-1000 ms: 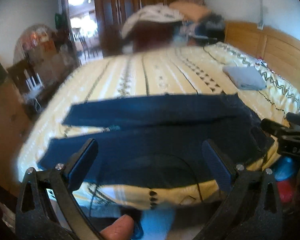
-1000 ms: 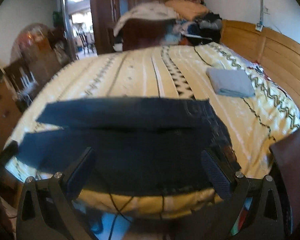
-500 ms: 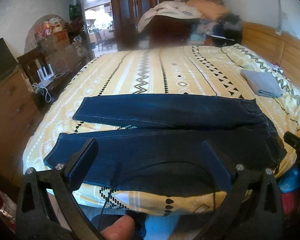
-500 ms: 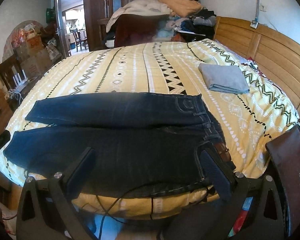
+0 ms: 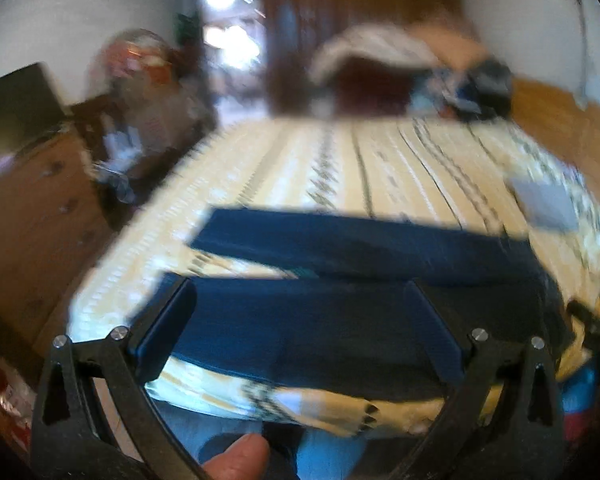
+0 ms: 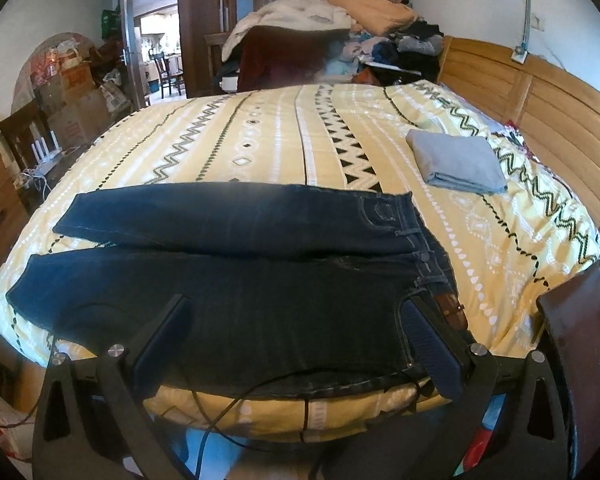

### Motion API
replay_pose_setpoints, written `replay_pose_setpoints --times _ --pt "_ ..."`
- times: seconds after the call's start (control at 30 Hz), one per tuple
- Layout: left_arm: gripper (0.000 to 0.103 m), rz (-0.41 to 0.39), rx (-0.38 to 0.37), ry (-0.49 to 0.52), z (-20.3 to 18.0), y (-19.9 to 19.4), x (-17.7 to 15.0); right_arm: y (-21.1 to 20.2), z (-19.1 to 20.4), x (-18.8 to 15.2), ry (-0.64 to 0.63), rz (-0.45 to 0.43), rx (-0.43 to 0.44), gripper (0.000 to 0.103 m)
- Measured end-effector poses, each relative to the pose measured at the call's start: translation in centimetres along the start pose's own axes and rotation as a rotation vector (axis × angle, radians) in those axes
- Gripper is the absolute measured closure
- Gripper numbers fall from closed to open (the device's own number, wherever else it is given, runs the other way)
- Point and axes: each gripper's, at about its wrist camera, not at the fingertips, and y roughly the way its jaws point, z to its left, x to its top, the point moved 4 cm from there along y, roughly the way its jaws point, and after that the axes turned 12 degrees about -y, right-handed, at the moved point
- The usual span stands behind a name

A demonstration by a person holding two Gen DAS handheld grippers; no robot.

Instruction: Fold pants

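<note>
The jeans lie flat on the bed, across the lower middle of the frame — long axis left to right, waistband with its brown belt at the right, hems at the left, the two legs splayed in a narrow V. They are dark blue denim on a yellow quilt printed with black and white zigzags, with a folded grey cloth at upper right by the slatted wooden headboard; no writing is legible. Both the left gripper and the right gripper hang wide open near the bed's near edge, gripping nothing — the left view is blurred.
</note>
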Motion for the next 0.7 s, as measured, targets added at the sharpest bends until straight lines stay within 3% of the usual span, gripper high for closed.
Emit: replay_pose_setpoints --times 0.13,0.3,0.37,0.43,0.53,0.6,0.7 --pt "0.0 -0.242 0.162 -0.135 8.6 -9.6 5.4 -2.2 -0.4 0.3 -0.012 -0.079 0.016 0.0" --pt "0.0 -0.552 0.474 -0.228 18.5 -20.1 10.4 -6.6 -1.9 1.5 -0.014 -0.204 -0.003 0.0" --pt "0.0 -0.603 0.503 -0.29 21.0 -21.4 12.1 -8.8 -3.3 2.5 0.002 -0.266 -0.015 0.0" --pt "0.0 -0.596 0.502 -0.289 21.8 -20.2 13.5 -11.2 -5.4 3.7 0.039 -0.327 -0.034 0.0" --pt "0.0 -0.541 0.44 -0.223 20.5 -15.8 15.0 -15.4 -9.1 5.0 0.102 -0.42 -0.102 0.0" --pt "0.0 -0.49 0.377 -0.179 18.7 -12.0 15.1 -18.7 -11.6 5.3 0.126 -0.489 -0.185 0.0" --pt "0.0 -0.378 0.269 -0.131 16.2 -5.6 14.6 -21.2 -14.3 5.4 0.116 -0.506 -0.311 0.0"
